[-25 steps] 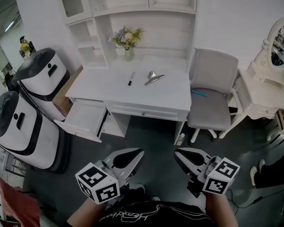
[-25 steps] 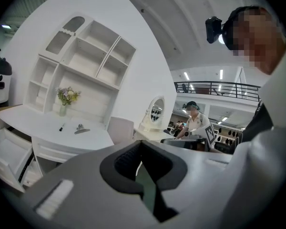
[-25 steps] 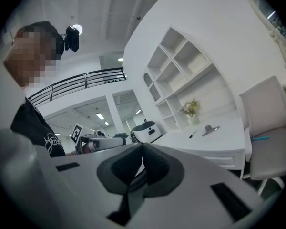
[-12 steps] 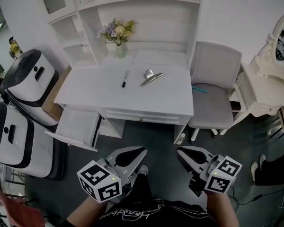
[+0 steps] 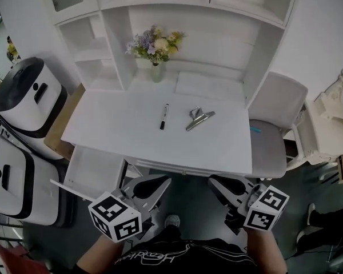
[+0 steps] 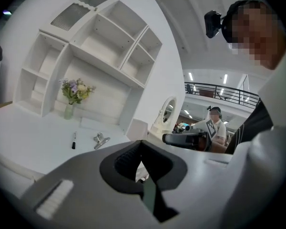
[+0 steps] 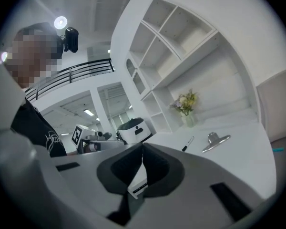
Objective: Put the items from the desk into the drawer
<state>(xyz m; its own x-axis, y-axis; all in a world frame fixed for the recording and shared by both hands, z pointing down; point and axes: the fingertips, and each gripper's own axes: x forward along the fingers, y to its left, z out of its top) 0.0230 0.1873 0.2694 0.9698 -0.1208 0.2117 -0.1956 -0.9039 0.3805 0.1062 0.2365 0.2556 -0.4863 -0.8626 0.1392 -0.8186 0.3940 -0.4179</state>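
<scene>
The open drawer (image 5: 92, 173) juts out below the counter's (image 5: 111, 127) left front corner, and nothing can be seen lying in it. Because it sticks out toward the person, a knee or a low swing of the left arm could knock it partly shut or off its line.

The left hand-held gripper (image 5: 163, 180) hangs just short of the counter's front edge with its jaws pressed together and nothing between them. If it goes in like that, the closed tips will shove an item instead of straddling it.

The marker pen (image 5: 164, 117) lies near the middle of the counter, pointing from front to back. It is round, so a nudge would probably send it rolling toward the left edge or back toward the vase of flowers (image 5: 155, 53) at the rear.

The metal binder clip (image 5: 199, 119) lies just to the right of the pen, apart from it and skewed. It looks low and slick, so pads closing unevenly could squirt it sideways into the pen.

The right hand-held gripper (image 5: 213, 180) is also closed and empty, at the front edge. The drawer is far across from it, so a long carry with a weak pinch risks a drop onto the floor between the counter and the grey chair (image 5: 272, 138).
</scene>
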